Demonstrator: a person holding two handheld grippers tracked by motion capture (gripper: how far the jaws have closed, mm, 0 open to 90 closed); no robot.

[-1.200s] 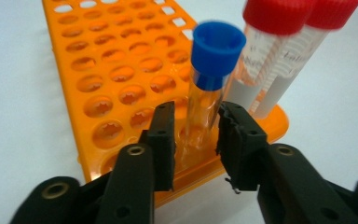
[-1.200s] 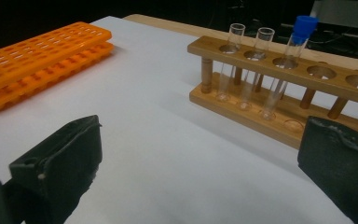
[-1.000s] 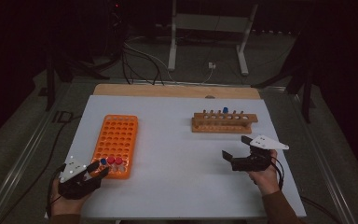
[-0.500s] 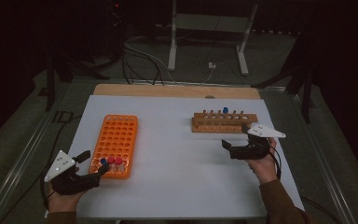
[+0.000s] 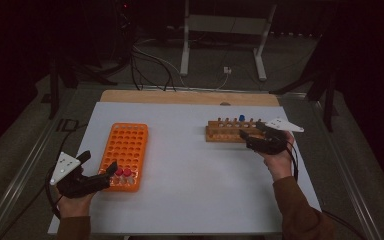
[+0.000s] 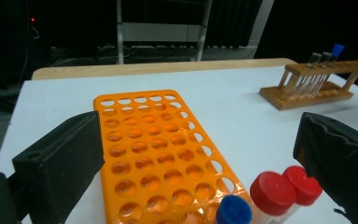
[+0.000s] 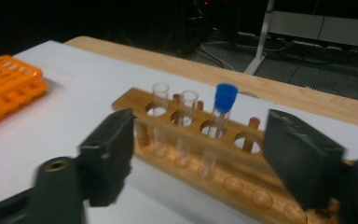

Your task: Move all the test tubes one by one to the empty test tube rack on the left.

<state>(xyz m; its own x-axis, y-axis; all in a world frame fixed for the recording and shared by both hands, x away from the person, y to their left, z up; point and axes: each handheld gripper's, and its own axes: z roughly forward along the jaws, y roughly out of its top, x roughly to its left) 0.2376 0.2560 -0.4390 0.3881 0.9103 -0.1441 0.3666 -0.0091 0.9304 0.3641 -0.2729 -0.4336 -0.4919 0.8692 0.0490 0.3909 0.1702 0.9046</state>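
An orange tube rack (image 5: 127, 150) lies on the white table at the left. Two red-capped tubes (image 5: 123, 172) and a blue-capped one (image 6: 233, 210) stand in its near end. My left gripper (image 5: 100, 162) is beside that end, open; its jaws have just been opening and grip nothing (image 6: 198, 158). At the right stands a wooden rack (image 5: 230, 131) holding a blue-capped tube (image 7: 221, 116) and two clear uncapped tubes (image 7: 160, 116). My right gripper (image 5: 250, 131) is at the wooden rack's near side, open. Its jaws have just been closing, and they straddle the tubes (image 7: 205, 154) without touching them.
The white sheet (image 5: 195, 170) covers the table, with a bare wooden strip (image 5: 190, 97) along the far edge. Behind it are cables and a metal stand (image 5: 185, 45) on the dark floor. Most holes of the orange rack (image 6: 149, 140) hold nothing.
My left gripper has lifted a little and spread its jaws by the capped tubes. My right gripper has moved away from me to the wooden rack, and its jaws have narrowed.
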